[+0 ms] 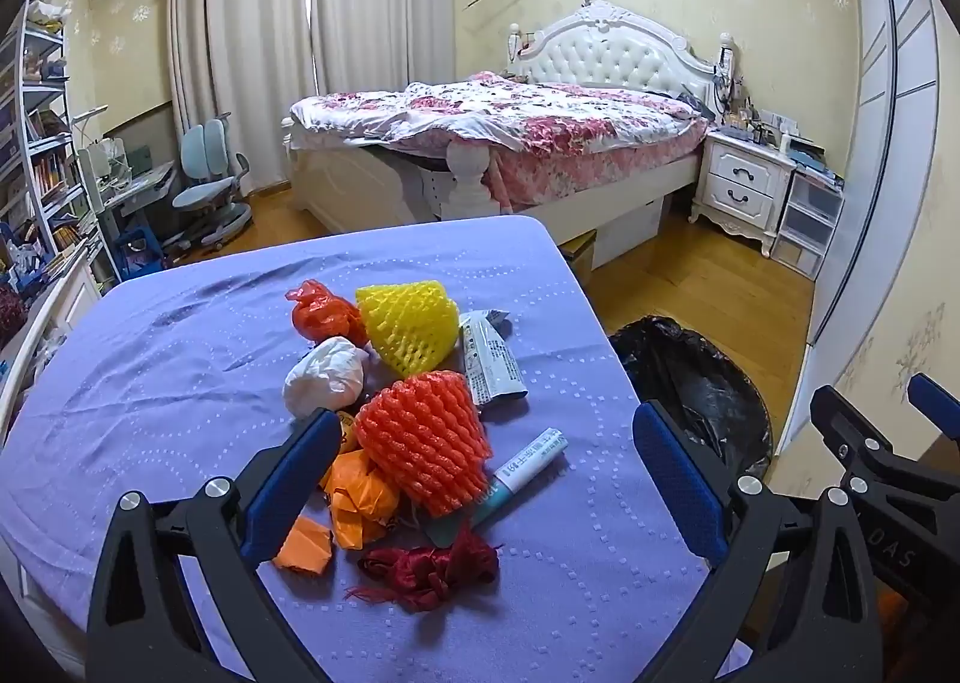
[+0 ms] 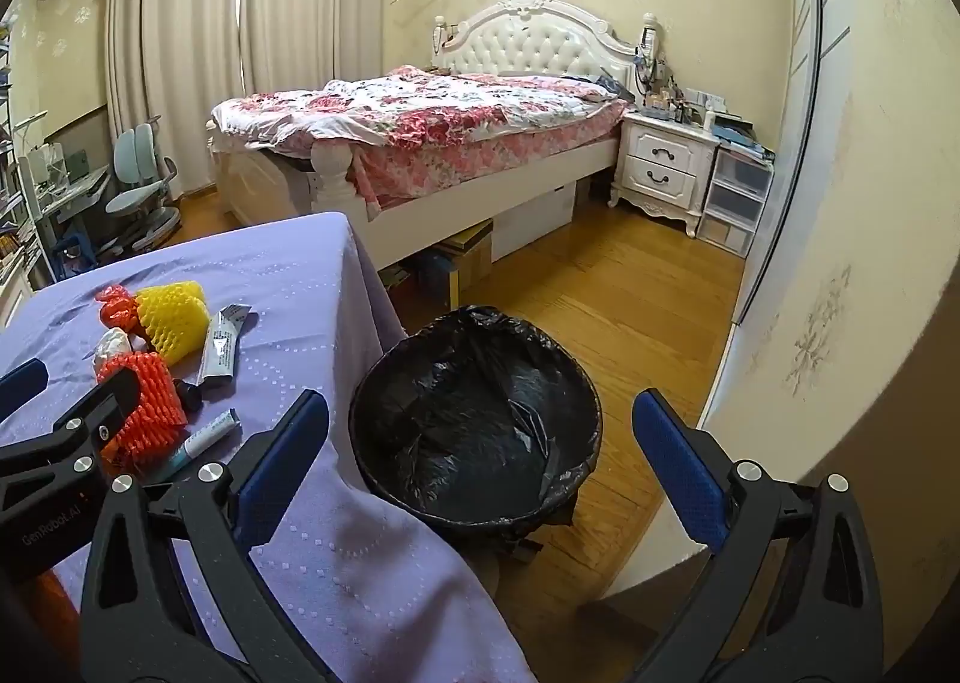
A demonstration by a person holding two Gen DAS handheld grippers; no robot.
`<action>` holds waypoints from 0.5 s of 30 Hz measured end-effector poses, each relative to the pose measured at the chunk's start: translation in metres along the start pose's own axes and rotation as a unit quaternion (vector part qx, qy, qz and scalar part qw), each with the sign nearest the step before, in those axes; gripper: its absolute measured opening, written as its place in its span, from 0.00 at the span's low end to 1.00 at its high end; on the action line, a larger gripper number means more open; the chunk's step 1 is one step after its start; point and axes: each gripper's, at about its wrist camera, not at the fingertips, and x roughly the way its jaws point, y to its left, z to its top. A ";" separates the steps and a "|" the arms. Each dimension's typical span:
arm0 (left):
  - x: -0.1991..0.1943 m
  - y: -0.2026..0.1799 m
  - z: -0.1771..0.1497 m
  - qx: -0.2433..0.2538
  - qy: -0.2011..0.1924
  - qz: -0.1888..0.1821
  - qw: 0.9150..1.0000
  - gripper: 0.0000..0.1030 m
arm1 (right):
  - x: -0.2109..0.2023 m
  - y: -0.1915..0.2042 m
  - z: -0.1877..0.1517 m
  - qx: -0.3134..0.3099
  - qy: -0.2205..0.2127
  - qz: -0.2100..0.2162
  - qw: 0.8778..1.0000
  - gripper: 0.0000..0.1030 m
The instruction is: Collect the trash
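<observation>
The left tongs (image 1: 486,479) hang released and spread wide above the trash heaped on the desk (image 1: 180,359), which wears a lilac cloth; between their blue pads lie an orange foam fruit net (image 1: 426,437), a crumpled orange bag (image 1: 357,494), a small tube (image 1: 522,473) and a tangle of dark red mesh (image 1: 432,566); nothing is gripped. Farther back in the heap sit a yellow foam fruit net (image 1: 411,326), a white paper wad (image 1: 327,377), a red-orange plastic bag (image 1: 321,314) and a flattened toothpaste tube (image 1: 492,359), the pieces touching or overlapping. The right tongs (image 2: 480,461) are likewise released and empty, poised over the bin (image 2: 474,413) lined with a black bag, which stands on the wooden floor (image 2: 630,293) just beside the desk's right edge; the drooping cloth overlaps the bin's near rim. Beyond stand a bed (image 2: 450,131) with a floral quilt, a white nightstand (image 2: 660,167), and a desk chair (image 1: 210,185) by the curtains.
</observation>
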 end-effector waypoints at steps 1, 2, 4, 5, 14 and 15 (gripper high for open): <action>0.000 0.000 0.000 -0.001 0.000 0.000 1.000 0.95 | 0.000 -0.001 0.000 0.004 -0.002 0.003 1.000 0.96; 0.000 0.000 0.000 -0.002 0.000 0.000 1.000 0.95 | 0.000 -0.002 0.000 0.004 0.000 0.003 1.000 0.96; 0.007 0.001 -0.006 -0.002 0.002 -0.001 1.000 0.95 | 0.000 -0.002 0.000 0.002 0.000 0.003 1.000 0.96; 0.008 0.001 -0.007 -0.003 0.003 -0.002 1.000 0.95 | 0.000 -0.003 -0.001 0.001 -0.001 0.003 1.000 0.96; 0.005 0.001 -0.010 -0.001 0.005 0.000 1.000 0.95 | 0.002 -0.009 -0.006 0.006 0.004 0.002 1.000 0.96; 0.006 0.000 -0.011 -0.001 0.006 -0.001 1.000 0.95 | 0.002 -0.010 -0.008 0.006 0.004 0.002 1.000 0.96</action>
